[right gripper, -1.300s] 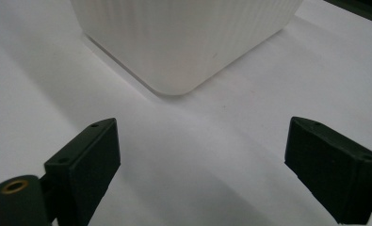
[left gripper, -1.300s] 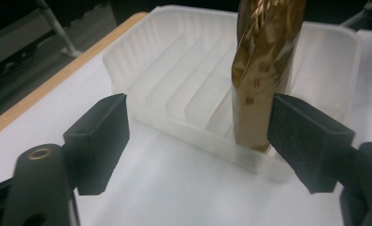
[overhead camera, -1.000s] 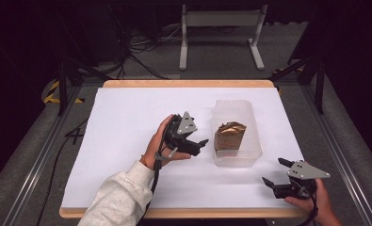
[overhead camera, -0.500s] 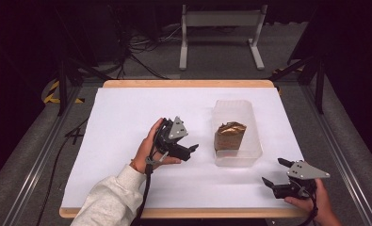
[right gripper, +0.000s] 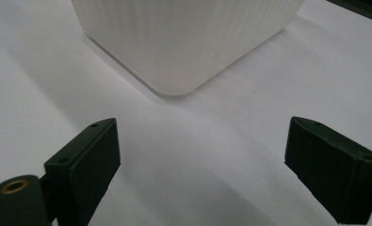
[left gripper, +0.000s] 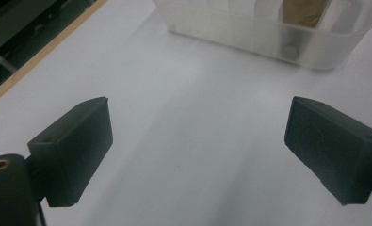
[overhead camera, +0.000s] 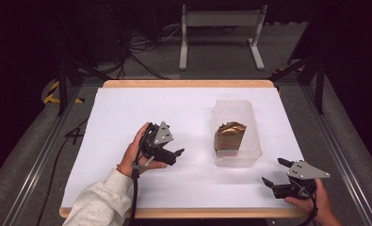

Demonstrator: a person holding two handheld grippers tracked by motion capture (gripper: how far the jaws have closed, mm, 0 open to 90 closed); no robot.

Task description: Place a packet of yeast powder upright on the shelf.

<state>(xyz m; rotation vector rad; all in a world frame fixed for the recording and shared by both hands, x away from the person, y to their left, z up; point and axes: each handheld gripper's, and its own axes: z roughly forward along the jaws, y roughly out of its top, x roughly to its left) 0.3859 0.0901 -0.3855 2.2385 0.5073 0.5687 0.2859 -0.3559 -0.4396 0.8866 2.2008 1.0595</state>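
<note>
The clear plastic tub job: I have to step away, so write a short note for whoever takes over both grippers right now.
Left gripper: jaws open, nothing between them, over the white sheet left of the clear tub; its jaws have just been opening.
Right gripper: jaws open, nothing between them, near the table's front edge, off the tub's near right corner.
Brown packet: standing inside the tub, toward its near end.
Done: the packet sits in the tub and nothing is held.
Left: from the pictures, nothing else lies on the sheet; probably just check the packet sits well.
</note>
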